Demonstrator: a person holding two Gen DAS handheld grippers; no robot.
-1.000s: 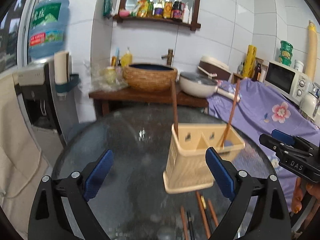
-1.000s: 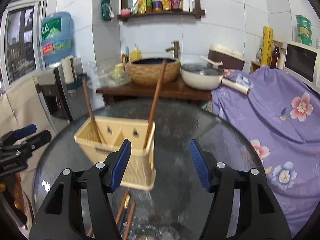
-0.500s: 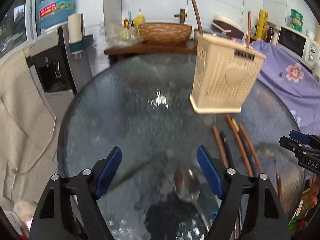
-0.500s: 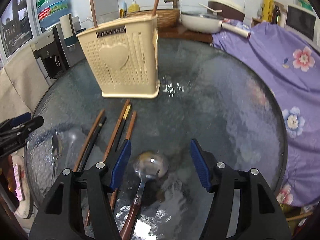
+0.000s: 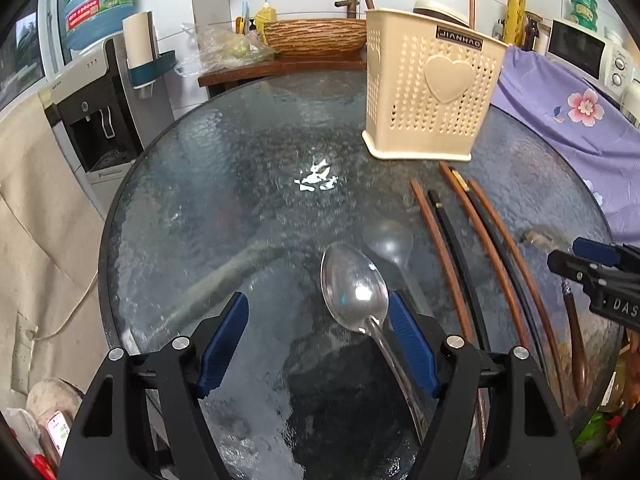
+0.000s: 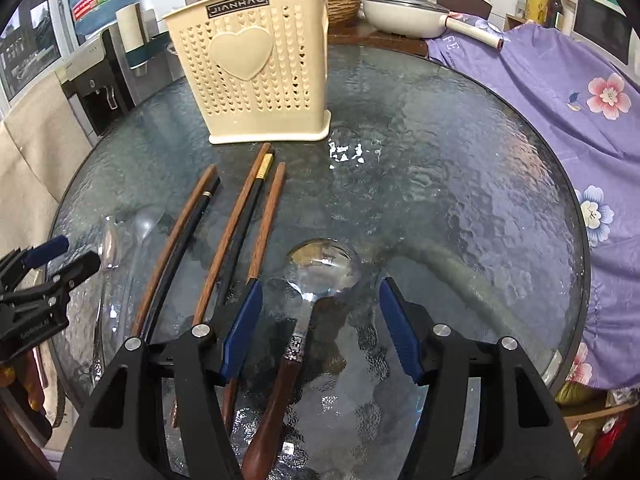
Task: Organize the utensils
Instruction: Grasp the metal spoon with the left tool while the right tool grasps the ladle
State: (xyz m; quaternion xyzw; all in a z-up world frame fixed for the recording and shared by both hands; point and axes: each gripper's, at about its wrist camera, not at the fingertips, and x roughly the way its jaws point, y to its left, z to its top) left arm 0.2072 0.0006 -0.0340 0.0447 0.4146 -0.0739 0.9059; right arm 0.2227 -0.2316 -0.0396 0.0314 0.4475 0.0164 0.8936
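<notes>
Left wrist view: the left claw (image 5: 316,322) sat low in the frame with its jaws apart and had just been narrowing. A metal spoon (image 5: 354,286) lay on the round glass counter (image 5: 208,200) with its bowl between the blue pads, hard against the right one; whether that pad touched it could not be told, and the left pad stood clear. To the right lay a loose row of chopsticks (image 5: 440,240), brown and black, pointing toward the cream utensil holder (image 5: 432,88) in the upper right, which had two sticks standing in it. The right claw showed at the far right edge.

Right wrist view: at the left edge was the left claw, then the same chopsticks, then the right claw (image 6: 320,328) low in the centre, jaws apart and holding nothing. A wooden-handled ladle (image 6: 304,320) lay between its pads, nearer the left one, bowl pointing up the frame.

Likely risks: the spoon sat off-centre, so closing could push it sideways across the slick glass rather than pinch it. The flat, thin metal might slip from the pads. The right claw's left finger sat beside a chopstick and could knock it.
</notes>
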